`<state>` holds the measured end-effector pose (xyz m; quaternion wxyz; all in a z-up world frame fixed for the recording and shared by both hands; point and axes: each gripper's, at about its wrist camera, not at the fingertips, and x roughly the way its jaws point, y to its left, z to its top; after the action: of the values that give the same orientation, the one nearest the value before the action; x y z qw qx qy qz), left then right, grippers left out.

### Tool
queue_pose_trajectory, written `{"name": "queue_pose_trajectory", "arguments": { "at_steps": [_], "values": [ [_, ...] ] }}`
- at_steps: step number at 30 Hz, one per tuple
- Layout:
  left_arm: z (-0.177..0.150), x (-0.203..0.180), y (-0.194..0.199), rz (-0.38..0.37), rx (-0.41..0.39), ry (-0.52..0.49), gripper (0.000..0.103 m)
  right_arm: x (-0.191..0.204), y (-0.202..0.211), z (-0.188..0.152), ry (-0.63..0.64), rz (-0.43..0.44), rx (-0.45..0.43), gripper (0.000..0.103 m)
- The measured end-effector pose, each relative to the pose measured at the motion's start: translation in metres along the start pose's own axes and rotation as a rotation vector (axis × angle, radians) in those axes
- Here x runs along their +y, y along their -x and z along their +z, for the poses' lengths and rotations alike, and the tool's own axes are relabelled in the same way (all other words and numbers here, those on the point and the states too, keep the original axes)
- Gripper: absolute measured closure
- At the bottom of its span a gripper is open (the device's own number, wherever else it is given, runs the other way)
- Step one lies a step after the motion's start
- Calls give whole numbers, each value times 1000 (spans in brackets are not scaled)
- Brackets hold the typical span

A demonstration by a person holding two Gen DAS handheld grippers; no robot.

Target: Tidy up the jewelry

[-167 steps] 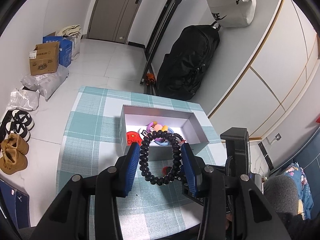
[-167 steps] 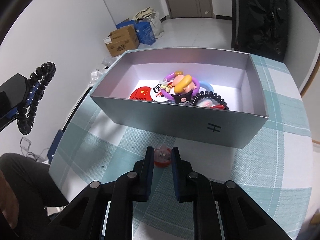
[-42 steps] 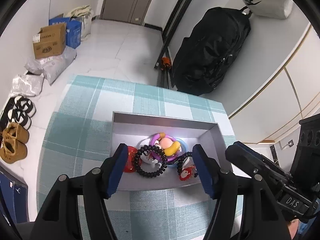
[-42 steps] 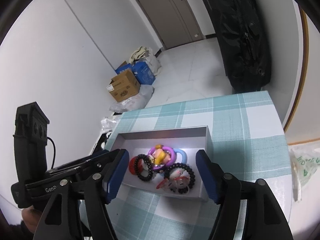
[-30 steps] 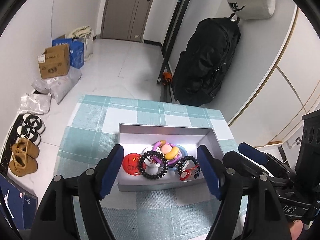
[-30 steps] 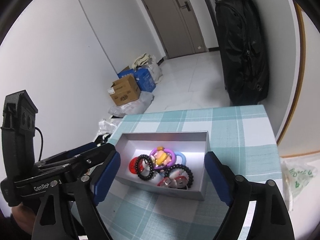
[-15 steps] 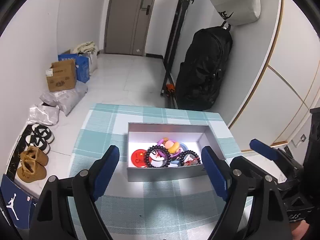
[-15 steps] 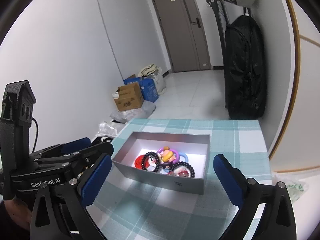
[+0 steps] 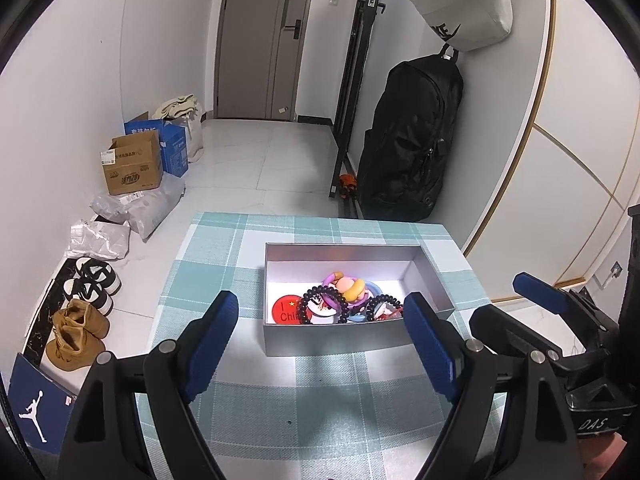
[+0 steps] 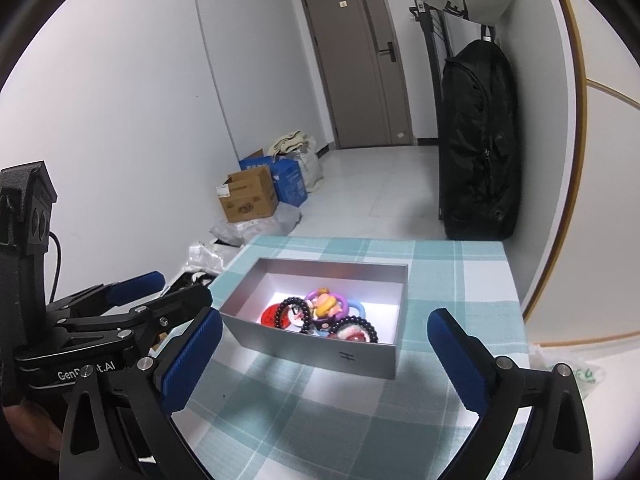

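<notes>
Left gripper spread wide, nothing between blue pads, held above teal-and-white checked tablecloth. Right gripper likewise spread wide, empty.

Open grey rectangular cardboard box on cloth at 12 o'clock from left gripper. Inside, piled together: black beaded bracelet, purple plastic ring, second black beaded bracelet, red round badge at box's 9 o'clock side.

Black upright bag against wall at 1 o'clock, well apart from table.
</notes>
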<state>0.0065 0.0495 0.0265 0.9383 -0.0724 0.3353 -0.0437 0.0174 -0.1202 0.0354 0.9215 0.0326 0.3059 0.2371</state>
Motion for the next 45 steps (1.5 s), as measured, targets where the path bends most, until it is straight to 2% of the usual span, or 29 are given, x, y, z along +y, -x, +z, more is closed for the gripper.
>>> {"name": "queue_pose_trajectory", "arguments": {
  "at_steps": [45],
  "values": [
    [0, 2, 3, -5, 15, 35, 22, -1, -2, -2, -4, -15, 22, 0]
  ]
}}
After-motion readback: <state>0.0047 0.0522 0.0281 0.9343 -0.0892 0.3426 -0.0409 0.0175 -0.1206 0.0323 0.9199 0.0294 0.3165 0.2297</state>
